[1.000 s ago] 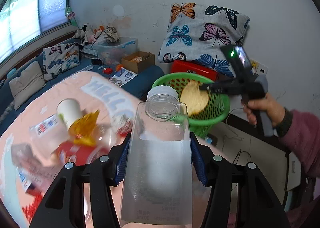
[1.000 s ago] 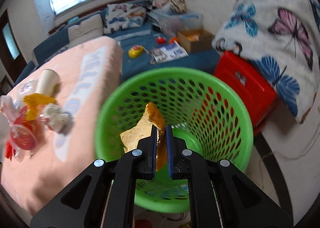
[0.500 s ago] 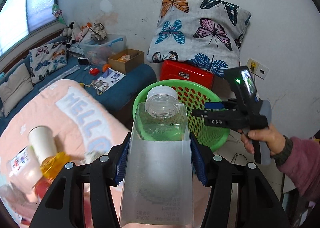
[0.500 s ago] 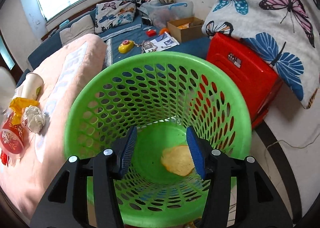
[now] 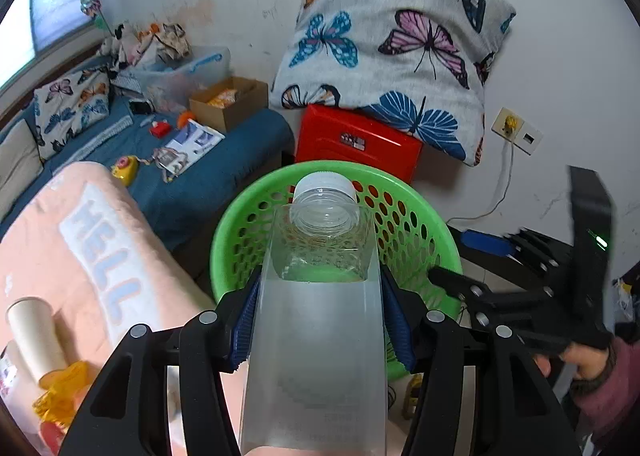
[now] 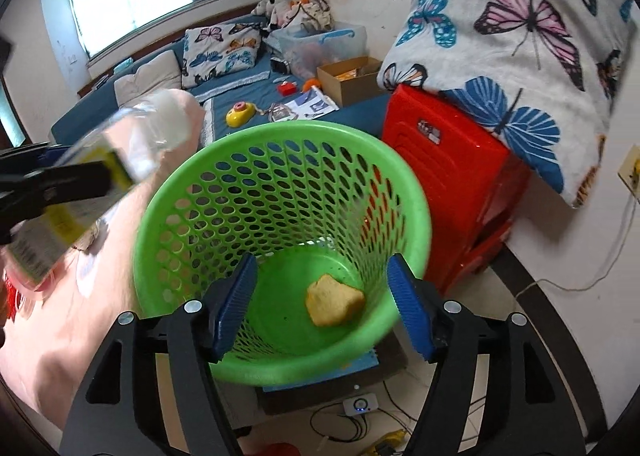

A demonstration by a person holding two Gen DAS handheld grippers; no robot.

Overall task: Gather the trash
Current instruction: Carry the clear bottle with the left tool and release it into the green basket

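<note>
The left hand-held gripper (image 5: pixel 320 320) is clamped on a clear bottle (image 5: pixel 320 328) above the green basket (image 5: pixel 424 212); the right hand-held gripper (image 6: pixel 320 304), jaws opening and empty, hangs over bread (image 6: pixel 334 300) inside.

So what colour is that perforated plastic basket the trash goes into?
Bright green: the perforated plastic basket shows best in the right wrist view, with a yellowish scrap inside.

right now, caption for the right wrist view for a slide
Right gripper fingers opening over the green basket, a yellow scrap lying at its bottom.
</note>
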